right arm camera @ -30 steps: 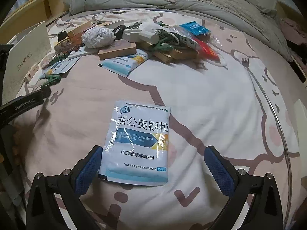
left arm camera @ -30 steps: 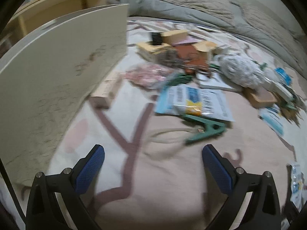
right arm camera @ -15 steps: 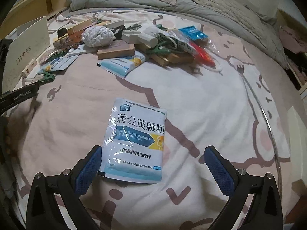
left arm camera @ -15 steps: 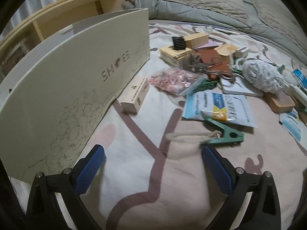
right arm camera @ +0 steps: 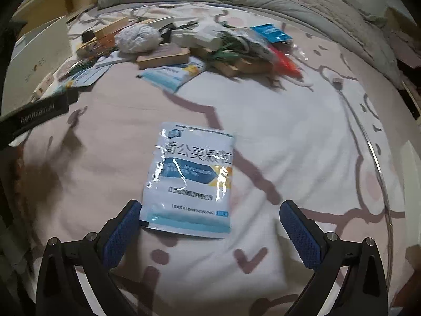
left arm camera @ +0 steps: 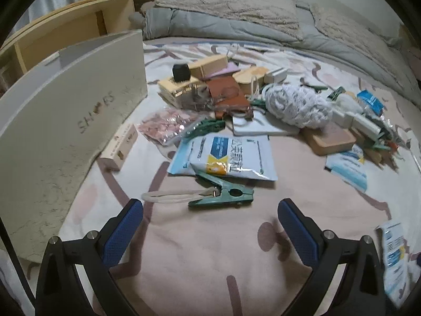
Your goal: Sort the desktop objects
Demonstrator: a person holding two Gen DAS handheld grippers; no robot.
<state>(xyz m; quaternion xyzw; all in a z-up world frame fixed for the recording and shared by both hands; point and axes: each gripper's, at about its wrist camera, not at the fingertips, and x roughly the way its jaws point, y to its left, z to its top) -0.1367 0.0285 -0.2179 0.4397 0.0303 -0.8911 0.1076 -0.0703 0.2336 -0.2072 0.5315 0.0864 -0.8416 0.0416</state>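
Across the pink patterned bedsheet (left arm camera: 205, 250) lies everything to be sorted, and the tall white shoe box (left arm camera: 65, 131) at its left edge serves as landmark. Right of the box sprawls the clutter heap (left arm camera: 263, 97); nearer, a blue-and-white sachet (left arm camera: 226, 155), then a green clip (left arm camera: 223, 192) touching its lower edge. Well right of the box, alone, lies a second sachet (right arm camera: 192, 179). The left gripper (left arm camera: 210, 226) hovers spread and empty just short of the clip; the right gripper (right arm camera: 210, 226) is likewise spread, empty, at the lone sachet's lower edge. Judged step: picking the next item. The left needs to advance and straddle the clip before closing.
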